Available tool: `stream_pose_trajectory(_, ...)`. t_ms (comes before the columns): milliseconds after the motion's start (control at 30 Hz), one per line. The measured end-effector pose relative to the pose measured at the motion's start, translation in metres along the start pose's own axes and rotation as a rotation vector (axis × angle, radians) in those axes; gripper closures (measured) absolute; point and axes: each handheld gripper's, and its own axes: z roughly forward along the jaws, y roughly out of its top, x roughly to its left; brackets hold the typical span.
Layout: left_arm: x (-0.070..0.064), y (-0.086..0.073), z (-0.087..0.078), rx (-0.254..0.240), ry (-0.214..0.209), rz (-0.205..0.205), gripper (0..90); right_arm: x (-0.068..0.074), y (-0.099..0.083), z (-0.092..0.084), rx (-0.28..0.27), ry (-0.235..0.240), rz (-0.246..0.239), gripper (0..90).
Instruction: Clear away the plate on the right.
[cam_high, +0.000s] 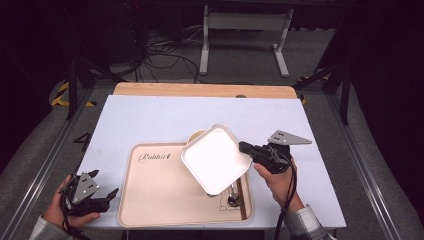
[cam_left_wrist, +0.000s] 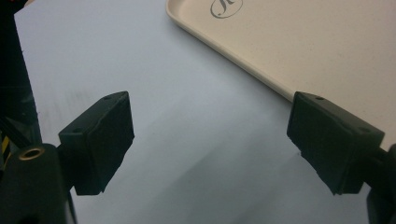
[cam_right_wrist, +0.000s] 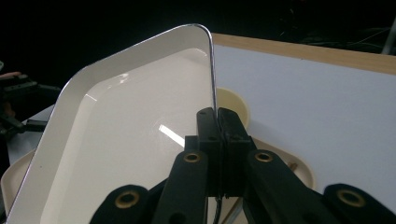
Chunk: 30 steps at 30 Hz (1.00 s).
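Dark floor with cables and a white frame lies beyond the surface (cam_high: 150, 115), a pale blue-white sheet with a wooden strip along its far edge.

High view: beige tray (cam_high: 160, 200) sits at the near edge of the surface, script lettering at its far-left corner. White square plate (cam_high: 216, 159) is lifted and tilted over the tray's right half, one corner toward the far side. Right gripper (cam_high: 243, 146), just right of the tray, has its jaws pinching the plate's right rim. A small beige dish (cam_high: 196, 136) peeks out behind the plate at the tray's far edge. Utensils (cam_high: 234, 195) lie on the tray's right side, partly under the plate. Left gripper (cam_high: 114, 192) rests just left of the tray, low over the surface.

Left gripper view: jaws spread wide, nothing between them; tray corner (cam_left_wrist: 299, 51) at upper right.

Right gripper view: jaws pressed together on the plate's thin rim (cam_right_wrist: 212, 93); plate stands steeply tilted, its hollow side facing left.
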Motion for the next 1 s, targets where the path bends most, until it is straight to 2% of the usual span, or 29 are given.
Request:
stream_pose_trajectory(233, 0.0, 0.0, 0.0, 0.0, 0.003, -0.004, 15.6, 0.019, -0.005, 0.031, 0.084, 0.054, -0.053, 89.0)
stream_pose_trajectory(433, 0.0, -0.001, -0.001, -0.002, 0.002, -0.007, 15.5, 0.032, -0.01, 0.05, 0.144, 0.086, -0.099, 89.0)
stream_pose_trajectory(533, 0.0, -0.001, -0.001, -0.004, 0.002, -0.007, 15.5, 0.036, -0.013, 0.057, 0.165, 0.097, -0.105, 89.0)
stream_pose_trajectory(567, 0.001, -0.001, -0.001, -0.005, 0.003, -0.008, 15.5, 0.043, -0.015, 0.064, 0.191, 0.101, -0.131, 89.0)
stream_pose_trajectory(1000, 0.0, -0.002, -0.002, -0.002, 0.006, -0.007, 15.5, 0.056, -0.026, 0.085, 0.247, 0.134, -0.169, 88.8)
